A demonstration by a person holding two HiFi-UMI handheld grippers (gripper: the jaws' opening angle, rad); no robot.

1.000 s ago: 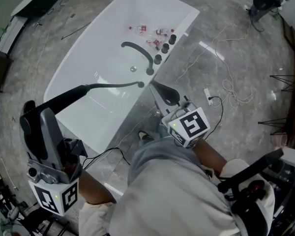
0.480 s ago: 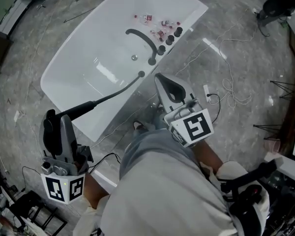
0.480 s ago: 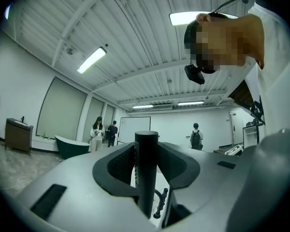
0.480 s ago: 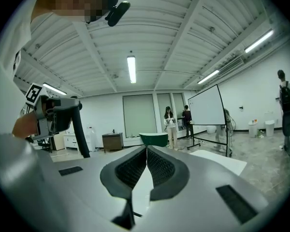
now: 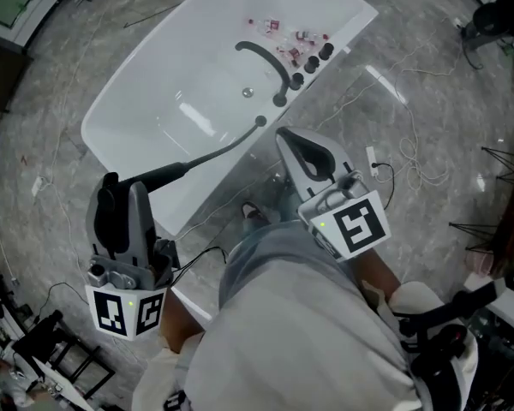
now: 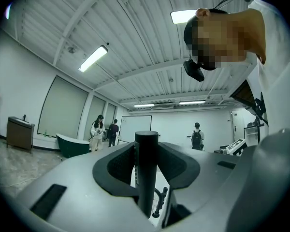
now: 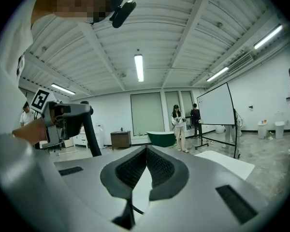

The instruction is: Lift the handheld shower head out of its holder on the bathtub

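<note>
The left claw (image 6: 146, 151) is clenched on the handle of the black handheld shower head (image 5: 163, 175). It has sunk and drawn back toward the person over the past second, so the head now hangs outside the white oval bathtub (image 5: 128, 131), just off its near rim at the person's left. A thin black hose (image 5: 227, 148) runs in a shallow line from the handle back to the small round holder (image 5: 259, 122) on that rim. That puts the head well clear of its holder, and I judge the lift itself done, with the hose the only link left. The right claw (image 7: 146, 151) is clenched on nothing and hovers beside the rim near the holder.
</note>
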